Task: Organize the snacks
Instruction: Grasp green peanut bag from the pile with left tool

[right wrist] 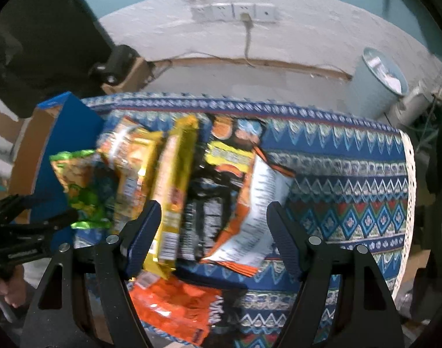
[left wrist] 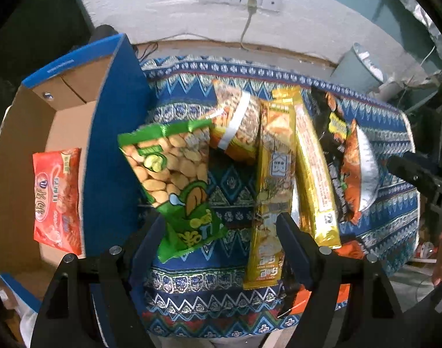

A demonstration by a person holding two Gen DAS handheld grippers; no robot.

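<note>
A green bag of beans [left wrist: 171,179] lies by the wall of a blue cardboard box [left wrist: 110,133], which has a red snack bag [left wrist: 57,197] inside. My left gripper [left wrist: 221,232] hangs open above the green bag's lower end and a long yellow pack [left wrist: 273,174]. In the right wrist view, which is blurred, my right gripper [right wrist: 213,226] is open over a gold pack [right wrist: 174,191], a black bag [right wrist: 206,203] and an orange-and-white bag [right wrist: 250,203]. An orange bag [right wrist: 174,304] lies nearer, at the table's front edge. Neither gripper's pads press on anything.
A patterned blue tablecloth [left wrist: 221,287] covers the small table; its right end [right wrist: 351,191] is bare cloth. A grey bin [right wrist: 377,78] stands on the floor at the back right. The left gripper [right wrist: 32,223] shows at the right view's left edge.
</note>
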